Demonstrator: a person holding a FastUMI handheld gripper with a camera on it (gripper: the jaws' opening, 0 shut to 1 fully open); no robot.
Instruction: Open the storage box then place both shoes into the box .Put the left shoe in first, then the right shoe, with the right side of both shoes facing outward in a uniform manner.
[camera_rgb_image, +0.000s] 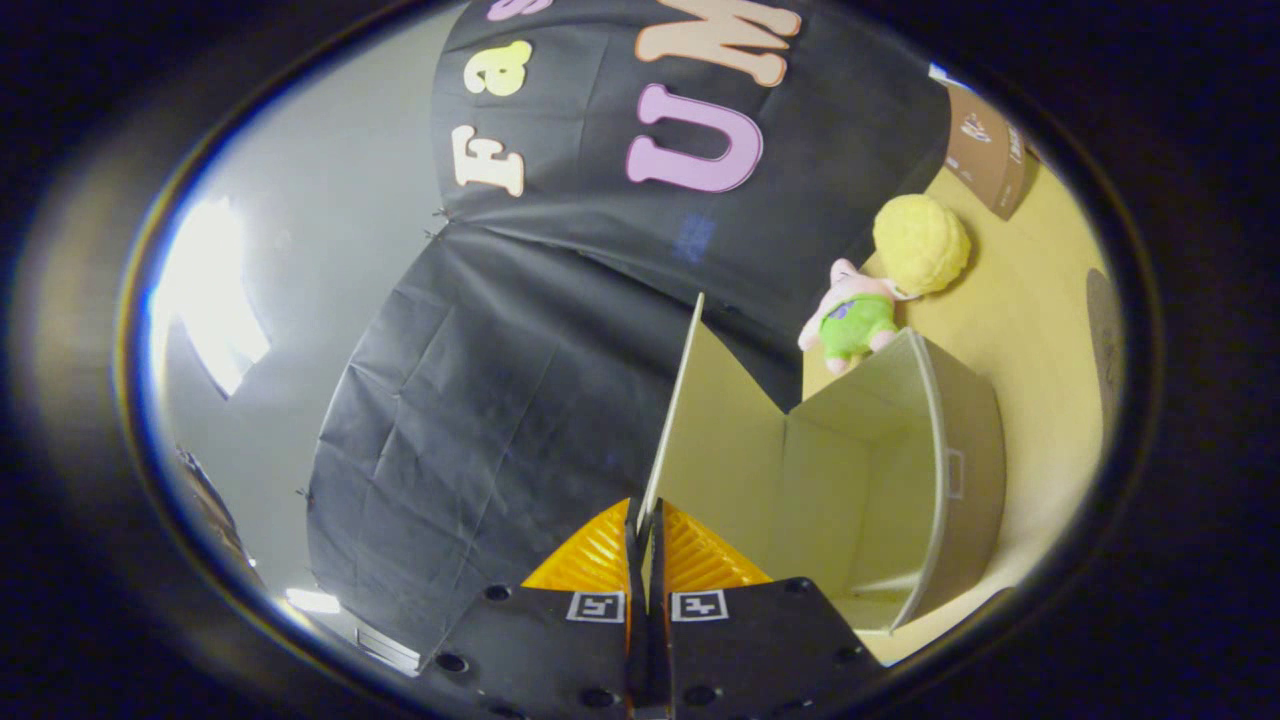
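Fingers (690, 555) of the gripper (645, 540), at lower centre, are clamped on the thin lid (672, 400) of the storage box (900, 480), which is swung open. No shoe is seen inside; both placements remain. Beyond, at upper right, plush toys (885, 290) are partly hidden behind the box.

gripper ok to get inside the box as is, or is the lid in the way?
Probably yes, once it lets go. The gripper is shut on the lid, holding it raised edge-on, so the storage box stands open. Nothing shows inside blocking the way; the plush toys sit beyond it.
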